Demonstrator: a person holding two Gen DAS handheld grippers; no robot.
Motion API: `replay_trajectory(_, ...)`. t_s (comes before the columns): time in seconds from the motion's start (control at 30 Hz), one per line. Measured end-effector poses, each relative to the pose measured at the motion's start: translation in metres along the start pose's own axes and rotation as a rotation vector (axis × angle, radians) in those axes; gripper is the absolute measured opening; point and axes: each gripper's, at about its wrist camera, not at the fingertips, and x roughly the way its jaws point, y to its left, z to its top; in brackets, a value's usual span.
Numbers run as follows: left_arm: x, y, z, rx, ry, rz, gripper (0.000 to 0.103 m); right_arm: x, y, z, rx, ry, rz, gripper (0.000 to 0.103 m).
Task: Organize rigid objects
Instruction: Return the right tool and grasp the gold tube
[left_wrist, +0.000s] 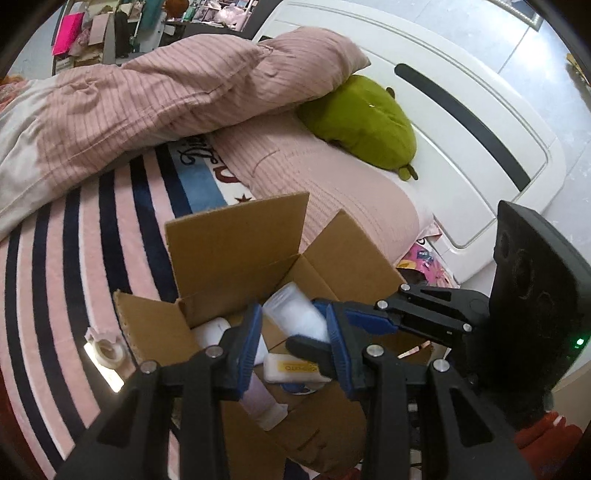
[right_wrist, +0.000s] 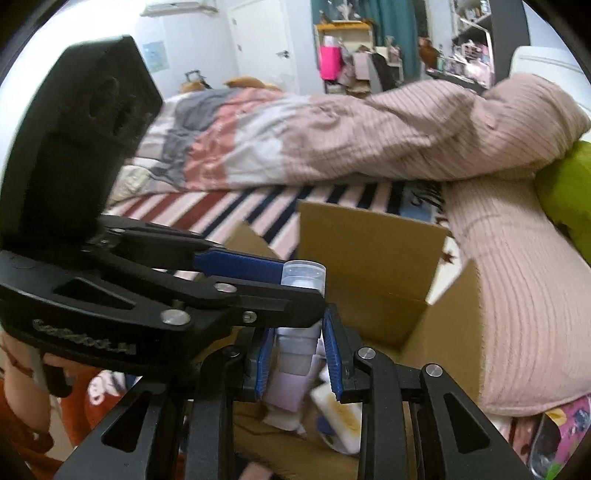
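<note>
Left gripper (left_wrist: 293, 332) clamps white bottle (left_wrist: 295, 314) over box (left_wrist: 236, 240) (tape roll (left_wrist: 107, 349) left-view only)

Both views are evenly lit by soft indoor light, with no hard shadows. Left of the left claw (left_wrist: 293, 334), a bright glare strip flares beside the tape roll (left_wrist: 108, 350). The right wrist view is smeared by motion blur, worst on the items under the right claw (right_wrist: 295, 360) and on the quilt (right_wrist: 369, 136) beyond it. Fisheye bending curves everything near the dark rounded corners.
</note>
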Motion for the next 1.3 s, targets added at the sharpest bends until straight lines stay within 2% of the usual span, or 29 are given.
replay_trajectory(0.07,-0.004,0.000,0.000,0.005,-0.004,0.011,0.048,0.003,-0.005,-0.002,0.022,0.021,-0.019,0.023)
replay_trajectory(0.1,-0.009,0.001,-0.001,0.008,-0.011,0.024,0.060,0.003,-0.006,-0.003,0.028,0.024,-0.023,0.026)
replay_trajectory(0.13,-0.014,0.002,-0.003,0.010,-0.020,0.038,0.064,0.003,-0.006,-0.002,0.031,0.023,-0.027,0.030)
replay_trajectory(0.3,-0.050,0.013,-0.013,-0.007,-0.077,0.094,0.068,0.000,0.004,0.002,0.016,0.014,-0.027,0.032)
replay_trajectory(0.4,-0.080,0.026,-0.024,-0.024,-0.129,0.154,0.070,-0.002,0.021,0.008,-0.012,0.005,-0.015,0.033)
replay_trajectory(0.5,-0.113,0.045,-0.042,-0.050,-0.174,0.231,0.073,-0.002,0.048,0.017,-0.054,-0.014,0.028,0.033)
replay_trajectory(0.63,-0.151,0.076,-0.070,-0.101,-0.218,0.324,0.074,0.006,0.102,0.031,-0.151,-0.027,0.107,0.033)
replay_trajectory(0.77,-0.179,0.111,-0.102,-0.165,-0.248,0.391,0.075,0.027,0.148,0.037,-0.226,0.001,0.161,0.033)
replay_trajectory(0.93,-0.187,0.143,-0.132,-0.216,-0.251,0.423,0.075,0.076,0.187,0.029,-0.251,0.093,0.178,0.033)
replay_trajectory(1.0,-0.184,0.155,-0.143,-0.223,-0.244,0.432,0.075,0.092,0.193,0.024,-0.259,0.121,0.156,0.033)
replay_trajectory(1.13,-0.172,0.178,-0.158,-0.241,-0.210,0.453,0.075,0.130,0.190,0.010,-0.240,0.151,0.059,0.033)
replay_trajectory(1.3,-0.156,0.199,-0.168,-0.272,-0.191,0.430,0.075,0.165,0.168,-0.005,-0.229,0.159,-0.145,0.033)
